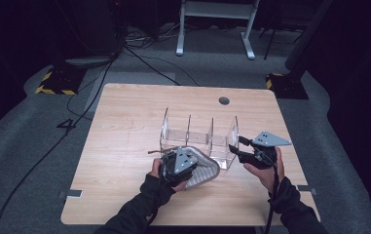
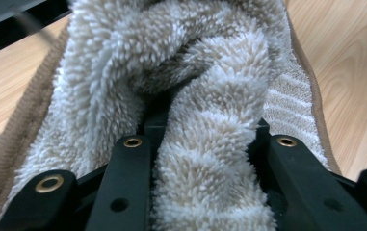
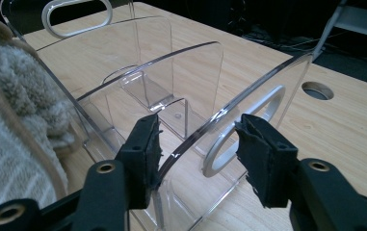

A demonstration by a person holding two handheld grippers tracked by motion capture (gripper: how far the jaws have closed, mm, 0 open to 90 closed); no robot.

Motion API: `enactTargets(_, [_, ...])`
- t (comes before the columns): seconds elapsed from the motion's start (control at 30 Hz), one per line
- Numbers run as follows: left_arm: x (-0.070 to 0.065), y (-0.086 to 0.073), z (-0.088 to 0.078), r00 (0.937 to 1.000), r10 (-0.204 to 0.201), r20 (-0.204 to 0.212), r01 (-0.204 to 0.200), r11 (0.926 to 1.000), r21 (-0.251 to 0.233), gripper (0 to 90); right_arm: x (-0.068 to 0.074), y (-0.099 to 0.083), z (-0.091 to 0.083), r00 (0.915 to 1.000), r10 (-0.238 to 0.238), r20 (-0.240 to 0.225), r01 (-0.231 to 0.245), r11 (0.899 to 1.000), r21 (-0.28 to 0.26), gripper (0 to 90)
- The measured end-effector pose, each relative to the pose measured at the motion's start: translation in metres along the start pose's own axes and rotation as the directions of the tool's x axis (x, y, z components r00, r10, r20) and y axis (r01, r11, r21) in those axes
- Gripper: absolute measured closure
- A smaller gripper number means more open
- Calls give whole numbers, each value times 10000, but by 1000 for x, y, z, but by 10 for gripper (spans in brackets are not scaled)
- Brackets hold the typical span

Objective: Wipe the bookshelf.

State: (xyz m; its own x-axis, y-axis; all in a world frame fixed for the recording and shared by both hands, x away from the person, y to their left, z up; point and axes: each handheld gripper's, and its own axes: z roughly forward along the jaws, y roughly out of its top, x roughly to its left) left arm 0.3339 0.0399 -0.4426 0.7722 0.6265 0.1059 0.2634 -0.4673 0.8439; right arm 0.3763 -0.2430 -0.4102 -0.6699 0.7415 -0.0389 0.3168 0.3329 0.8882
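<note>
Left hand-held gripper low at the clear rack's near side, pinching fluffy beige towel, right hand-held gripper level, spread astride the rack's end panel, one pad touching.

The left gripper holds a towel beside the clear rack. The right gripper is at the rack's right end wall.

A wooden table bears a clear divider rack and a towel.
</note>
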Motion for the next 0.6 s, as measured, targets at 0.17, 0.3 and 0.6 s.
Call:
enactTargets(0.17, [-8,3,10,9984,565,-48,-565,9984,-25,662,2,1,-1,9995,-217,212,218,9998,-45,553])
enactTargets(0.3, [3,-3,-2,9994,298,-168,-297,9995,76,664,2,1,-1,9993,-279,242,280,9996,-40,563])
enactTargets(0.6, [42,-30,-50,9884,-230,-1501,311,9982,517,666,2,1,-1,9995,-227,227,227,9997,-7,573])
